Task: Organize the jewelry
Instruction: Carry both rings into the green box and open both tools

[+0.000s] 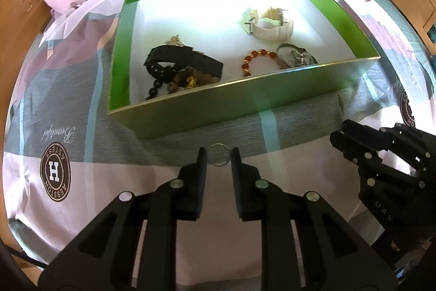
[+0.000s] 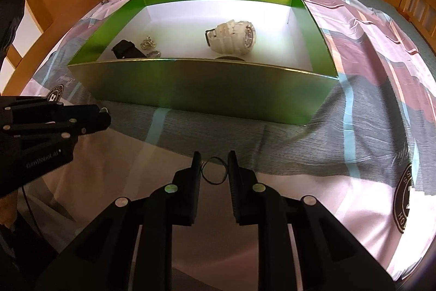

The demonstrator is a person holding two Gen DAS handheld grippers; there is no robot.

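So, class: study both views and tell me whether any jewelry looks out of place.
Yes, two pieces sit outside the green box: a silver ring between the left claw fingers, and a thin black loop between the right claw fingers. The rest lies inside.

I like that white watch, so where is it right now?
The white watch lies inside the green box, toward its far right part, beyond the orange bead bracelet.
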